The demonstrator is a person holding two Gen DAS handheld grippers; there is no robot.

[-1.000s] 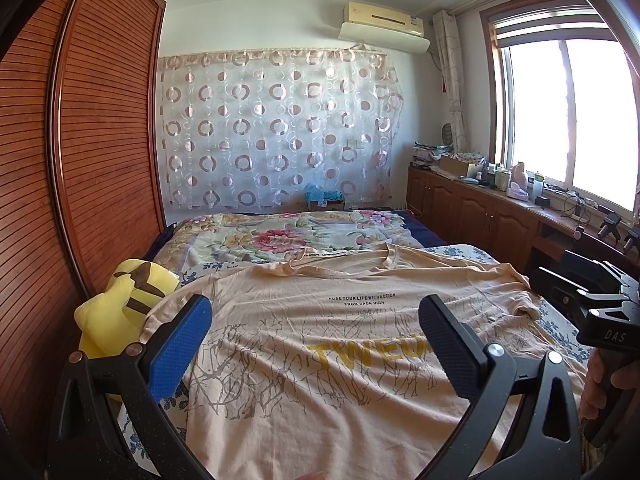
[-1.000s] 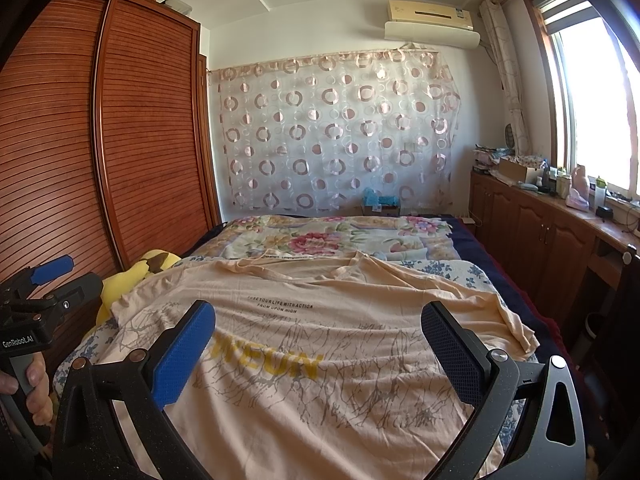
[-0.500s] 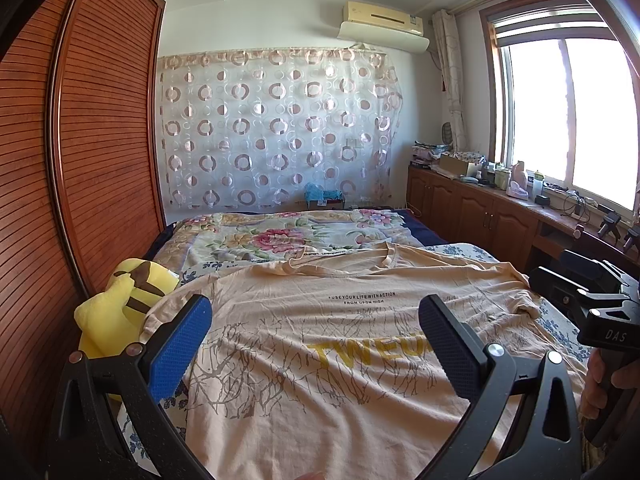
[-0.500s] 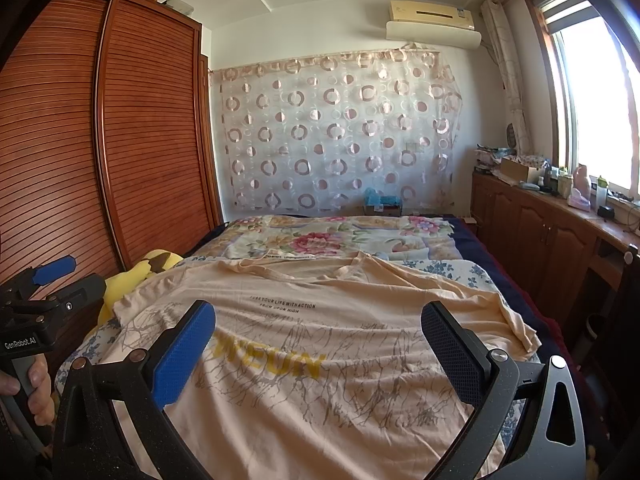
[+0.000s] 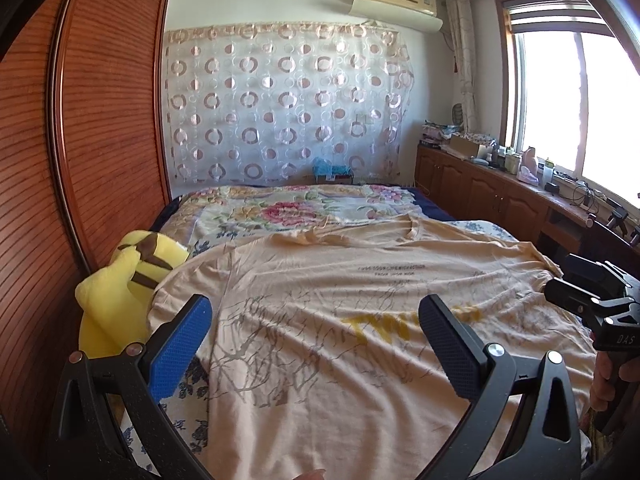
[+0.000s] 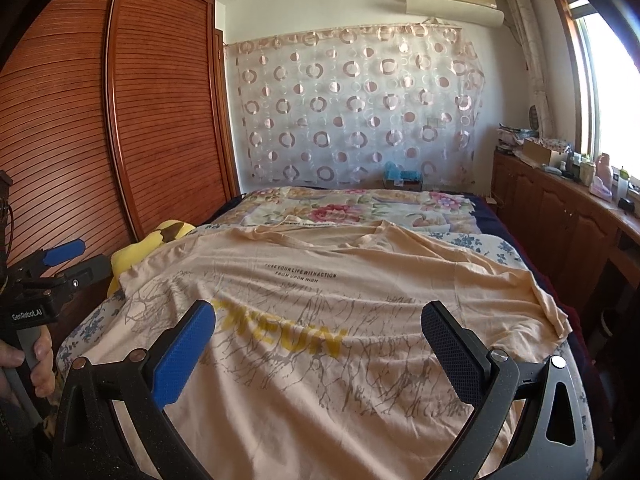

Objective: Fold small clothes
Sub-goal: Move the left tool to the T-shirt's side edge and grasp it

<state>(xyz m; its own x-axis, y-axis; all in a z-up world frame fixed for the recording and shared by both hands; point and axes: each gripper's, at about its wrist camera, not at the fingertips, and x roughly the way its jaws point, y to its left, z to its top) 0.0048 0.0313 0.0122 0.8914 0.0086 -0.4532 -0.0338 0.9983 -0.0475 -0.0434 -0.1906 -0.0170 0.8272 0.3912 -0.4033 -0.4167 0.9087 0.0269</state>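
A peach T-shirt (image 5: 360, 320) (image 6: 340, 320) with grey branch print and yellow letters lies spread face up on the bed, collar toward the far end. My left gripper (image 5: 314, 344) hovers open above its lower left part, nothing between the fingers. My right gripper (image 6: 318, 344) hovers open above its lower middle, also holding nothing. In the left wrist view the right gripper (image 5: 592, 300) shows at the right edge, held by a hand. In the right wrist view the left gripper (image 6: 60, 264) shows at the left edge, held by a hand.
A yellow plush toy (image 5: 120, 292) (image 6: 140, 248) lies at the bed's left edge by the wooden wardrobe (image 5: 80, 160). A floral quilt (image 5: 300, 208) covers the far bed. Wooden cabinets (image 5: 500, 200) with clutter run under the window at right.
Both views have shifted slightly: the left gripper has swung a little left, the shirt sits further right in its view. Both grippers stay open.
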